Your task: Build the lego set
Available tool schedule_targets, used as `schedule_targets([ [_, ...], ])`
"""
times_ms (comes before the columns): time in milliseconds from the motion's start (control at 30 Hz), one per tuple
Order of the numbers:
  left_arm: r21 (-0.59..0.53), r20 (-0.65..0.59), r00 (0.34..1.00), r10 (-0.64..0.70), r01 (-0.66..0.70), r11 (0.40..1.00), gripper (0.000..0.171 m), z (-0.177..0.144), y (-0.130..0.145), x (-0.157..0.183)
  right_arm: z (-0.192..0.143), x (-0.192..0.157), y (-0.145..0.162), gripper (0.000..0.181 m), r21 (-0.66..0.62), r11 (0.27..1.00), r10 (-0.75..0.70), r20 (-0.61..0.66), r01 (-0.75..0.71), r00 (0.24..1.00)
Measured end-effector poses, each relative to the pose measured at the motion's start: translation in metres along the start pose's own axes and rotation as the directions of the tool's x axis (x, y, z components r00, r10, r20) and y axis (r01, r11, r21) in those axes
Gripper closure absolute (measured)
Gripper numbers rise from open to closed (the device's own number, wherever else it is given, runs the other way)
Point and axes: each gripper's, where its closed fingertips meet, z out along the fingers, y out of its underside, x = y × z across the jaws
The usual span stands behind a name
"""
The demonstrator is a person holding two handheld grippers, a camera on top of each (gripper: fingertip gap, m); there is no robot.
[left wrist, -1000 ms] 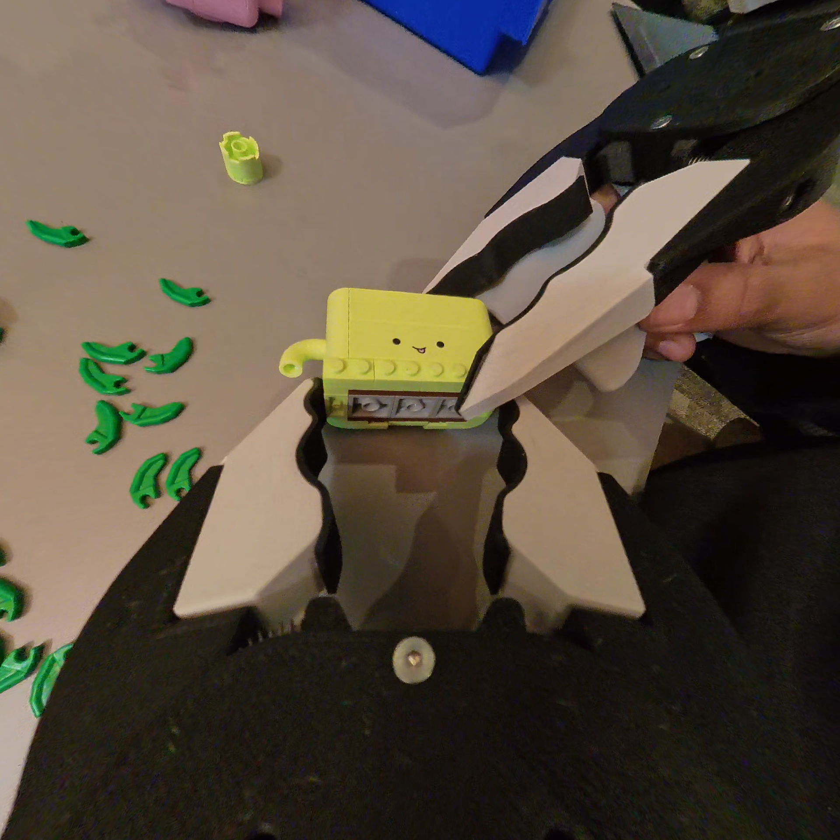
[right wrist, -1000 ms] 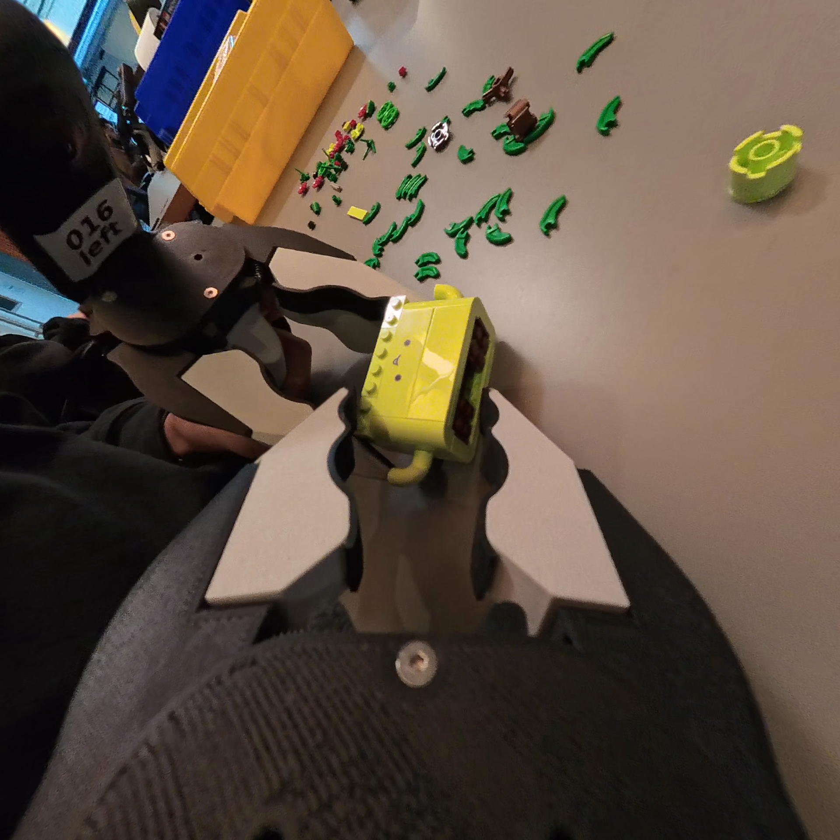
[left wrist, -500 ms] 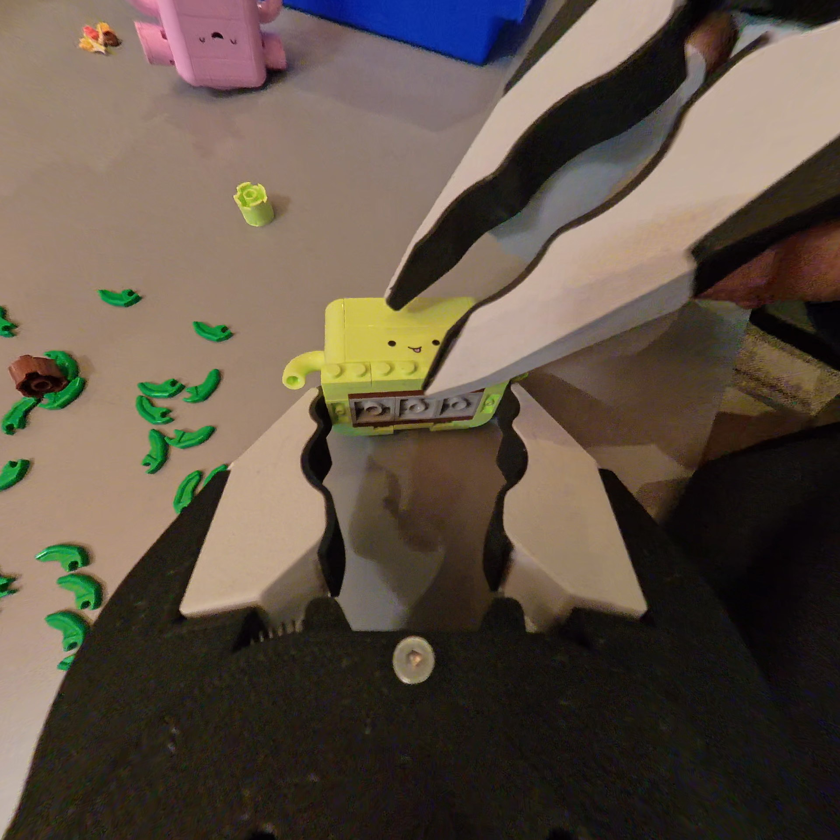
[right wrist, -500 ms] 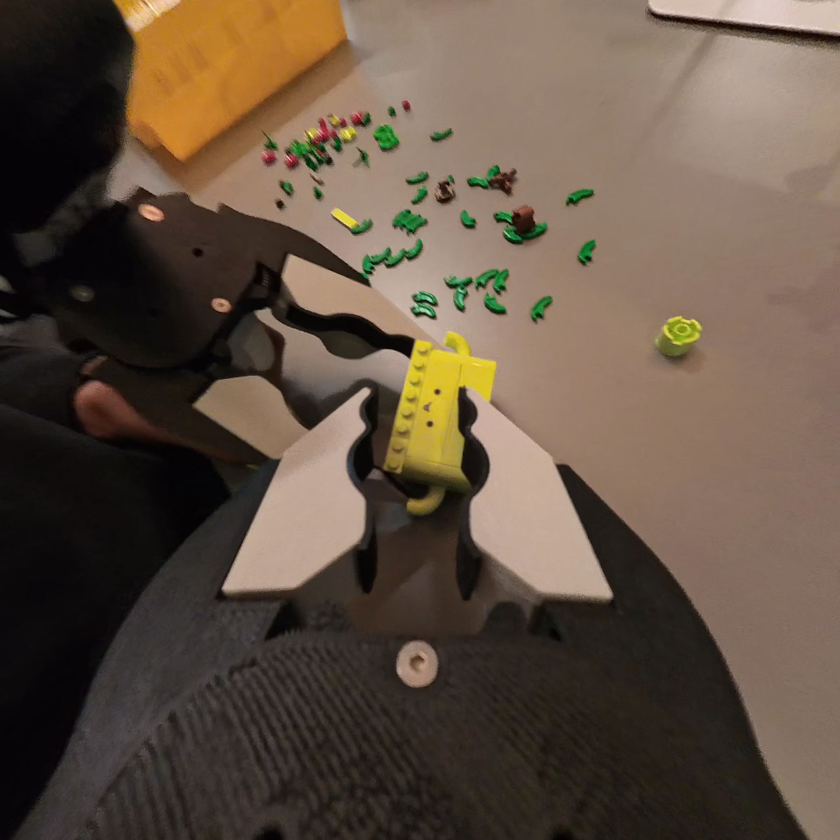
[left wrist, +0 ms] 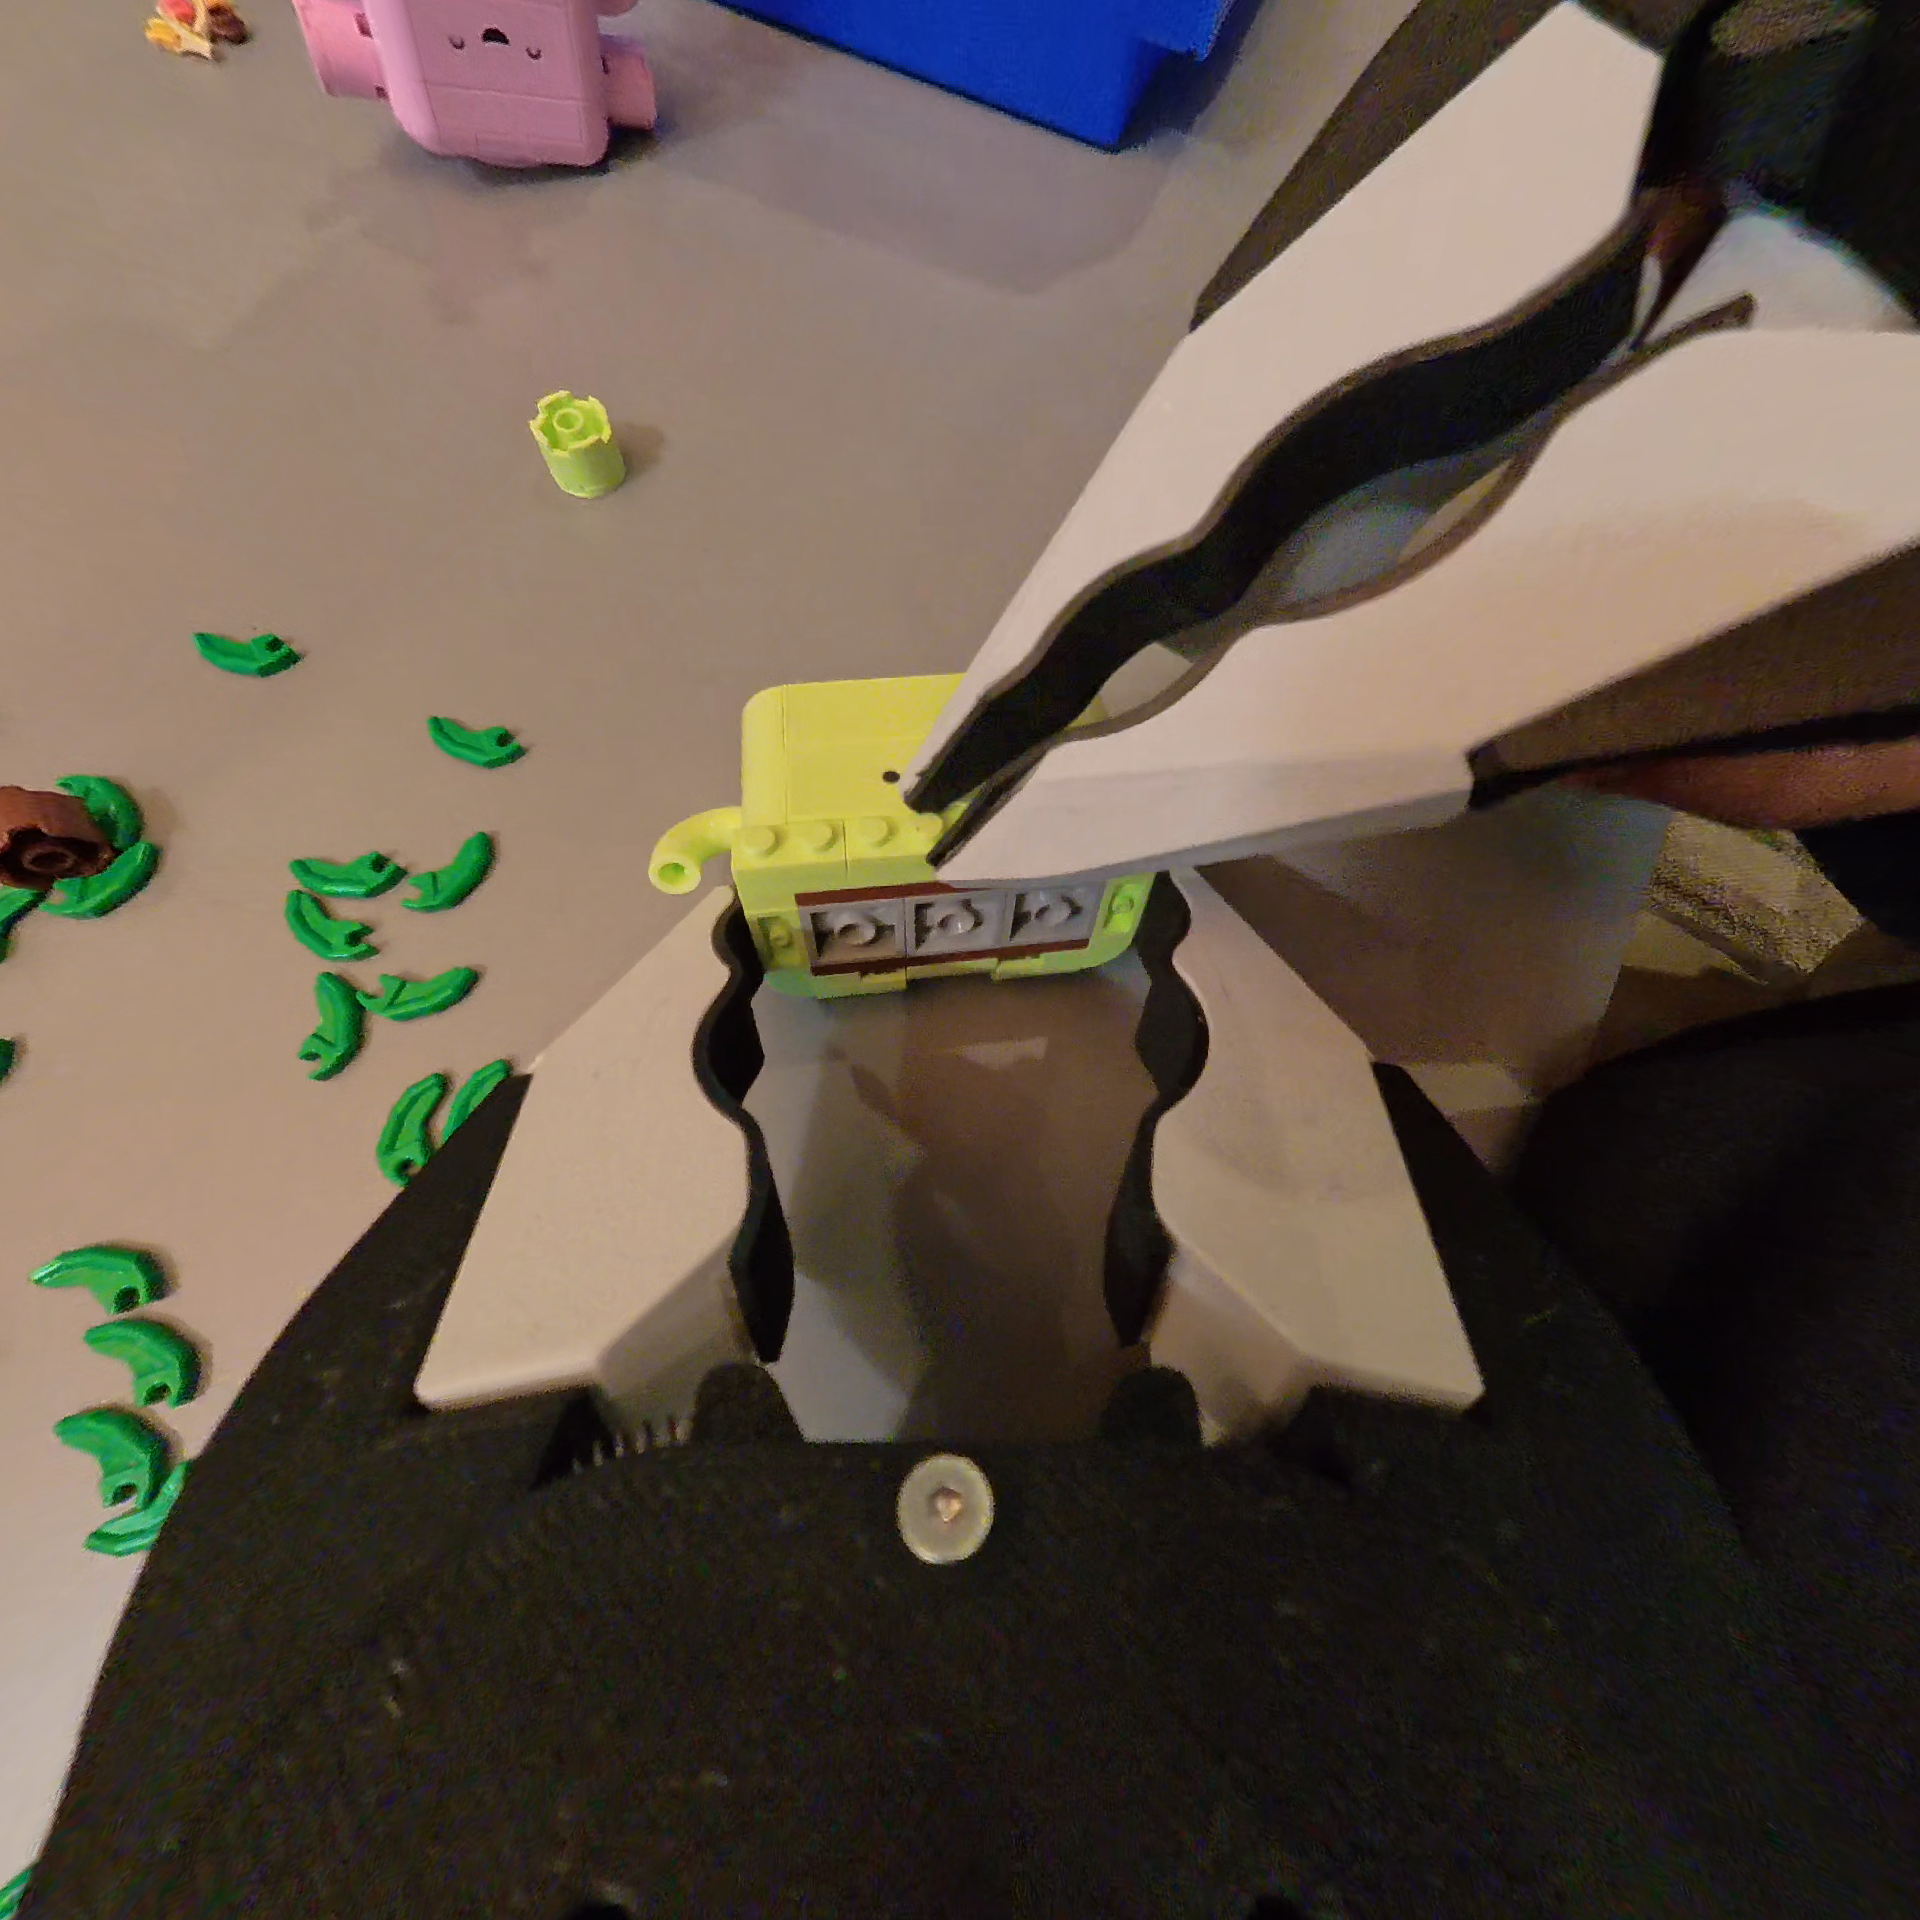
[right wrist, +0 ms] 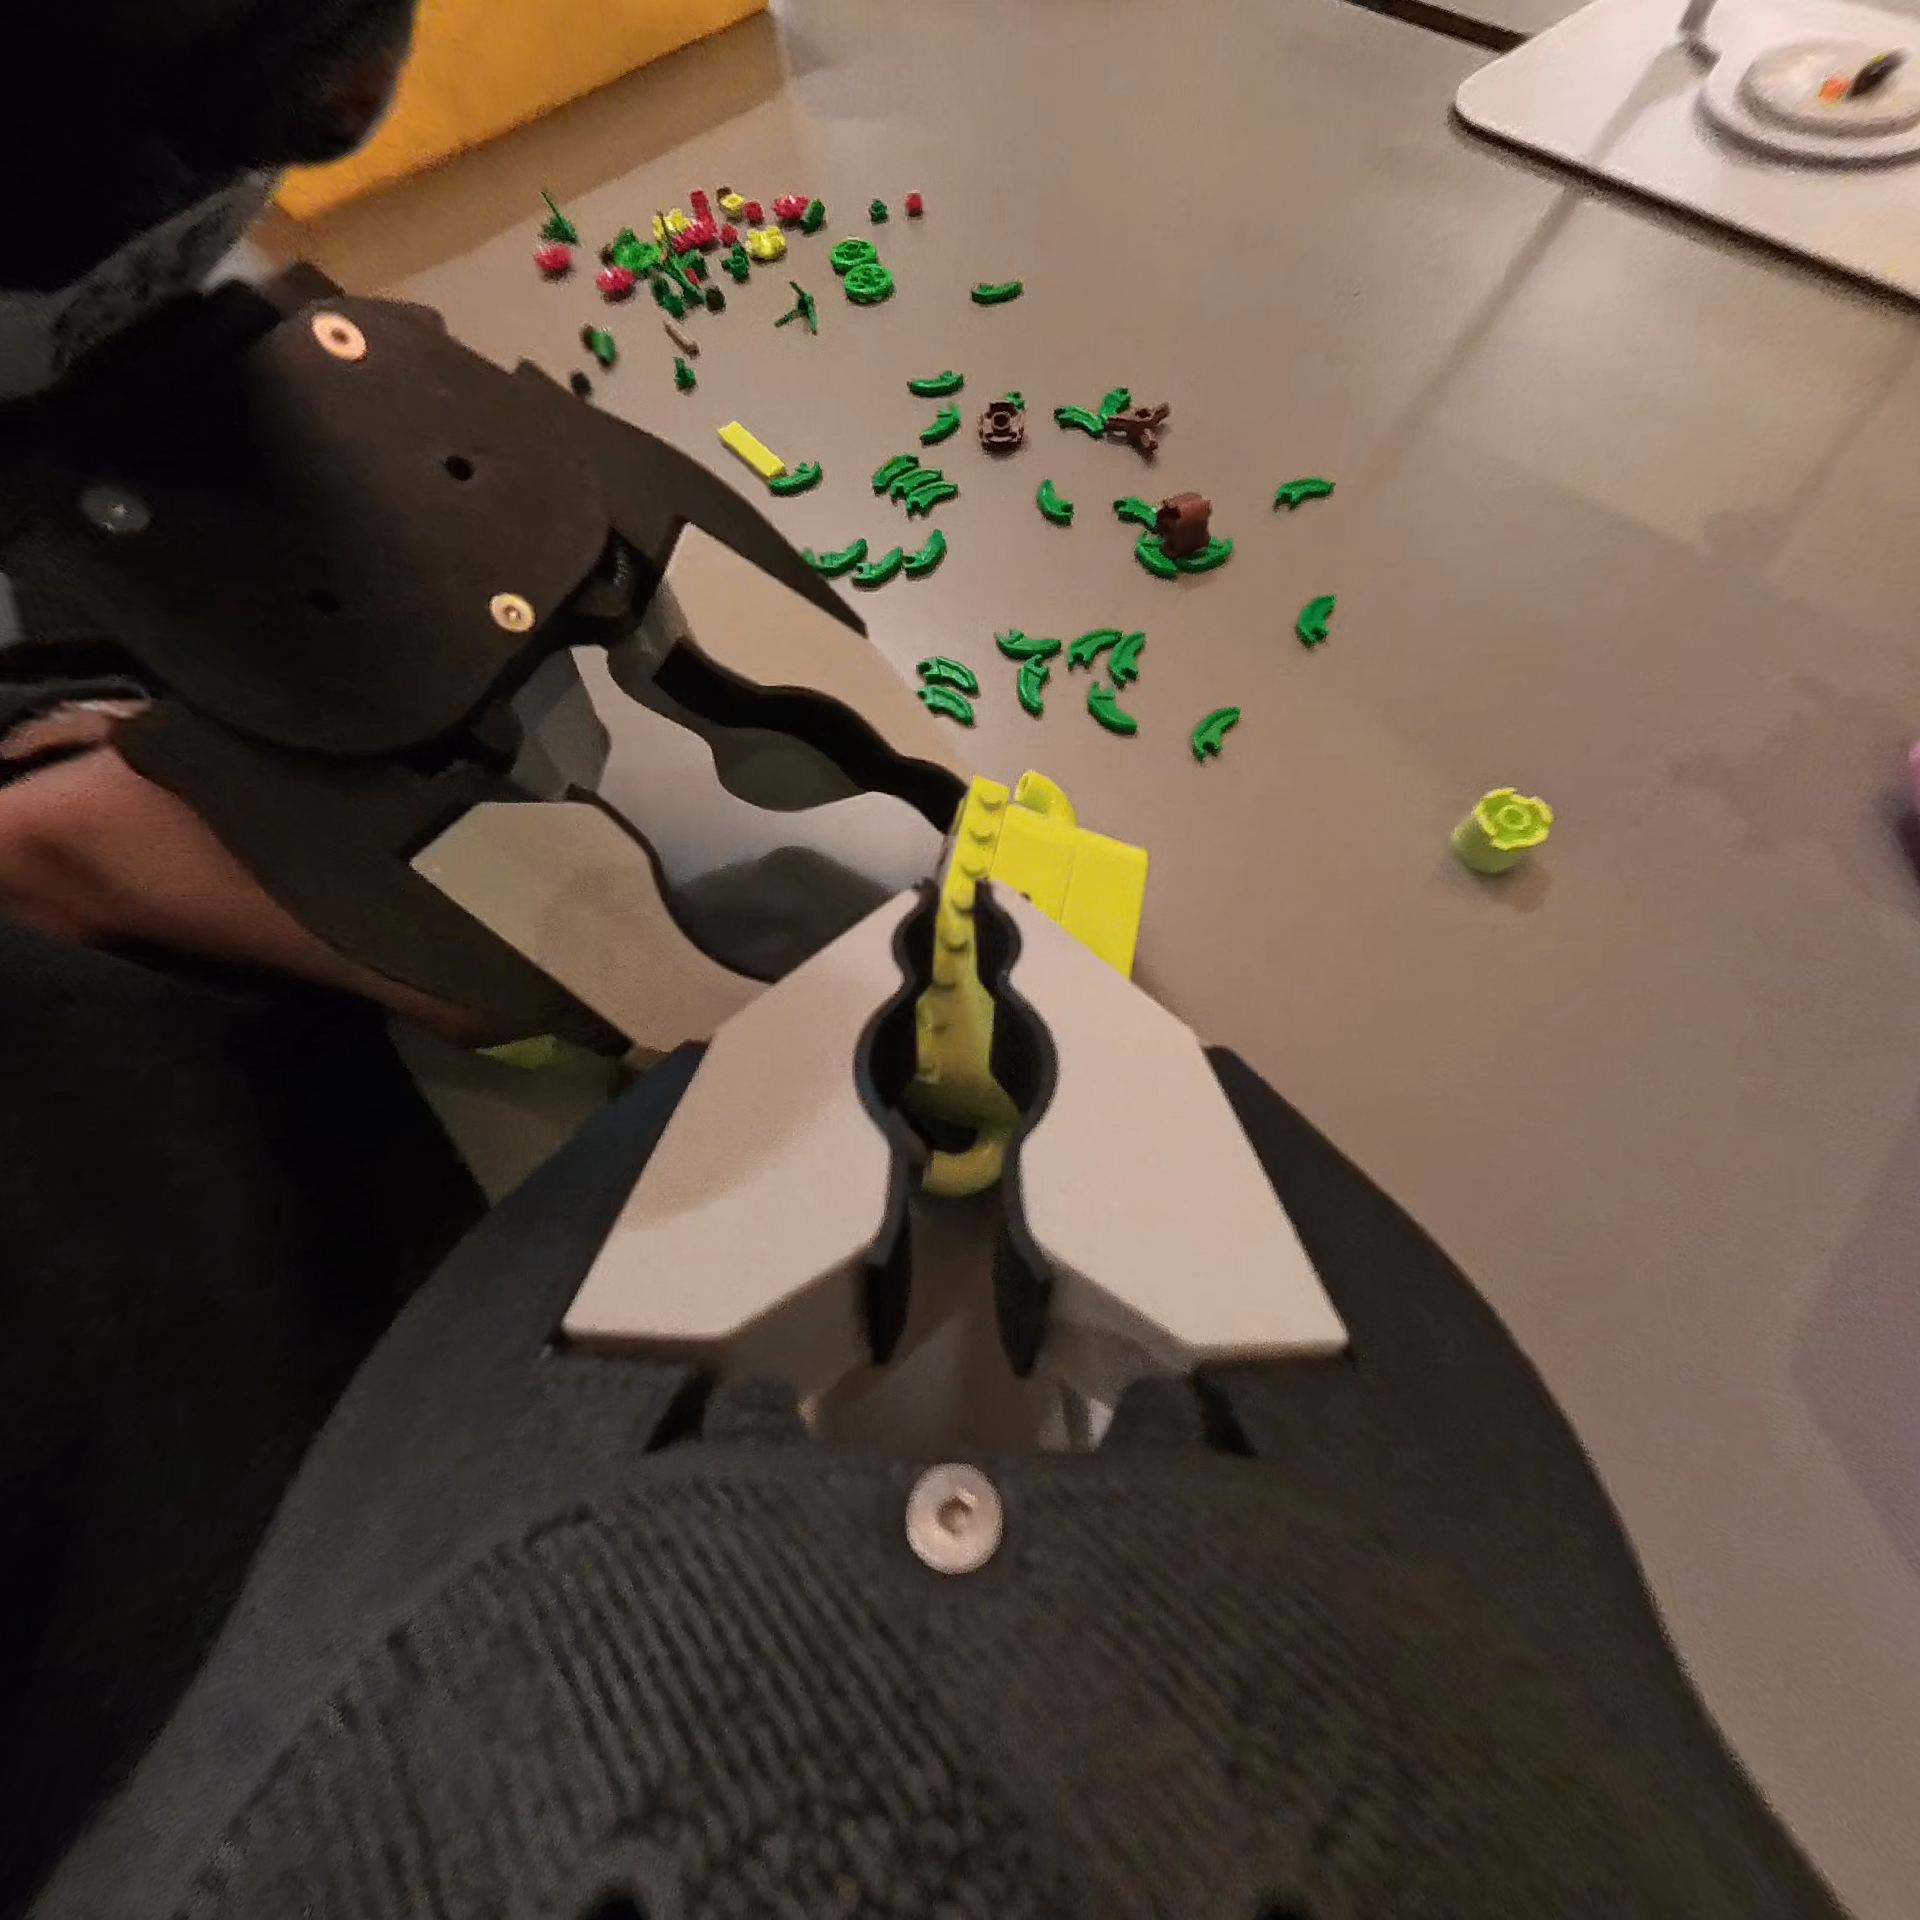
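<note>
Left hand-held gripper (left wrist: 940, 925), grey fingers with black wavy pads, is spread wide and pinches the lime-green square lego block figure with a dotted face and curled side hooks (left wrist: 831, 790) at its two sides, low over the grey desk (left wrist: 831, 364). Figure's underside with three grey stud plates in a brown frame faces the left wrist camera. Right hand-held gripper (right wrist: 951, 914) comes in from the right, fingers pressed nearly together, pinching the figure's studded lime edge; one hook sits between its pads. Loose on the desk, left of the figure: scattered dark green curved leaf pieces (left wrist: 343, 925), a small lime-green round stud brick (left wrist: 577, 442), a brown stump piece (left wrist: 47, 842). Farther back: a pink block figure (left wrist: 488, 78), a blue bin (left wrist: 997, 52). Right wrist view also shows a mix of red, yellow and green small parts (right wrist: 707, 244) and a yellow bin (right wrist: 540, 83).
</note>
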Motion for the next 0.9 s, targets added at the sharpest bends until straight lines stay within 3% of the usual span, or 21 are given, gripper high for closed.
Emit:
schedule_targets([
  [233, 0.003, 0.012, 1.0, -0.014, 0.014, 1.0, 0.098, 0.001, -0.001, -0.003, 0.001, 0.003, -0.001, 0.177, -0.065, 0.995, -0.076, -0.05, 0.073, 0.996],
  [333, 0.004, 0.017, 0.999, -0.03, 0.03, 1.0, 0.098, 0.002, -0.002, -0.005, 0.0, 0.005, -0.005, 0.178, -0.074, 0.984, -0.173, -0.137, 0.164, 0.975],
  [433, -0.023, 0.023, 0.999, -0.045, 0.045, 0.999, 0.099, 0.003, 0.003, -0.008, -0.023, 0.031, -0.025, 0.181, -0.004, 0.979, -0.195, -0.29, 0.202, 0.937],
  [567, -0.017, 0.009, 0.999, -0.045, 0.045, 0.999, 0.099, 0.002, 0.002, -0.006, -0.027, 0.022, -0.03, 0.181, 0.094, 0.996, 0.016, -0.092, -0.008, 0.996],
  [600, -0.01, 0.005, 0.999, -0.046, 0.046, 0.999, 0.099, 0.001, 0.001, -0.006, -0.024, 0.02, -0.026, 0.181, 0.09, 0.996, 0.022, -0.081, -0.015, 0.996],
  [700, 0.019, -0.002, 0.999, -0.054, 0.054, 0.998, 0.099, -0.002, -0.002, -0.006, -0.009, 0.007, -0.011, 0.159, 0.033, 0.999, -0.009, -0.055, 0.011, 0.998],
  [900, 0.073, 0.012, 1.0, -0.021, 0.02, 0.997, 0.099, -0.008, -0.008, -0.004, -0.002, 0.002, -0.006, 0.166, 0.023, 0.999, -0.044, -0.076, 0.046, 0.996],
])
